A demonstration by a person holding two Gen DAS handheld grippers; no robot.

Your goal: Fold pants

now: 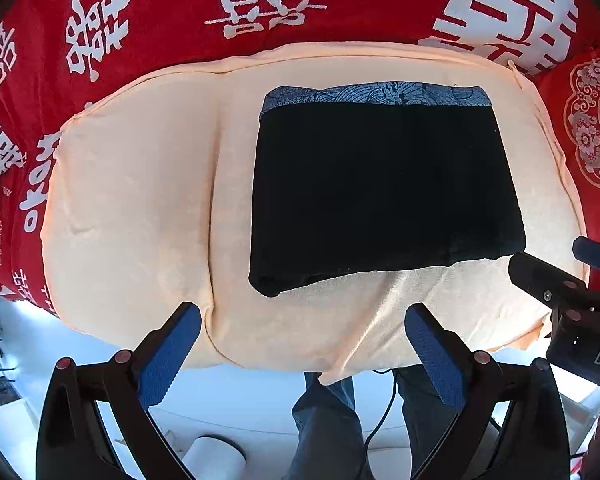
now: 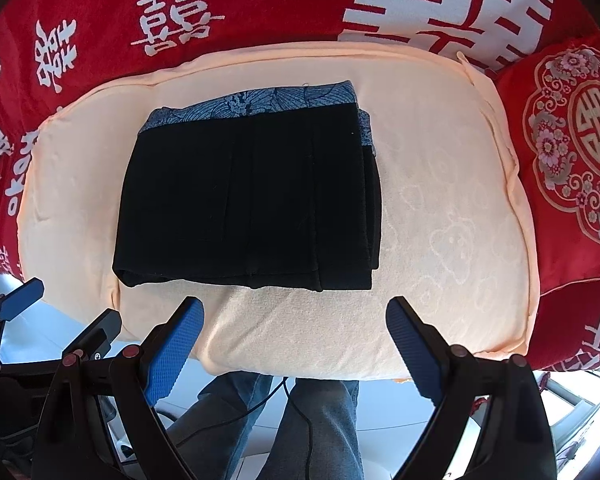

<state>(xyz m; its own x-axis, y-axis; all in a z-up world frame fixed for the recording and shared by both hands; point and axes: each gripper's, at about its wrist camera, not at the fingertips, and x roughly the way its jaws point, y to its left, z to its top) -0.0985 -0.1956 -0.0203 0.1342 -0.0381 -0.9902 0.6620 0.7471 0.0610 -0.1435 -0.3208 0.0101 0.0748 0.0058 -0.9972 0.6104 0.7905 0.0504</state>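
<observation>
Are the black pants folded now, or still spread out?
Folded. The black pants lie as a compact layered rectangle on the peach cushion, patterned waistband at the far edge, stacked edges showing on the right.

— Any writing to read?

— The red blanket [image 1: 172, 8] is covered in white double-happiness characters, 囍, in several lettering styles, with a very large one toward its far right corner. Along its top edge in the right wrist view are the white letters "TH", cut off.

— Elsewhere?

— The red cushion [image 2: 572, 152] carries a round stylised character in its medallion. The right gripper's [image 1: 580, 280] black body shows "DA", cut off.
</observation>
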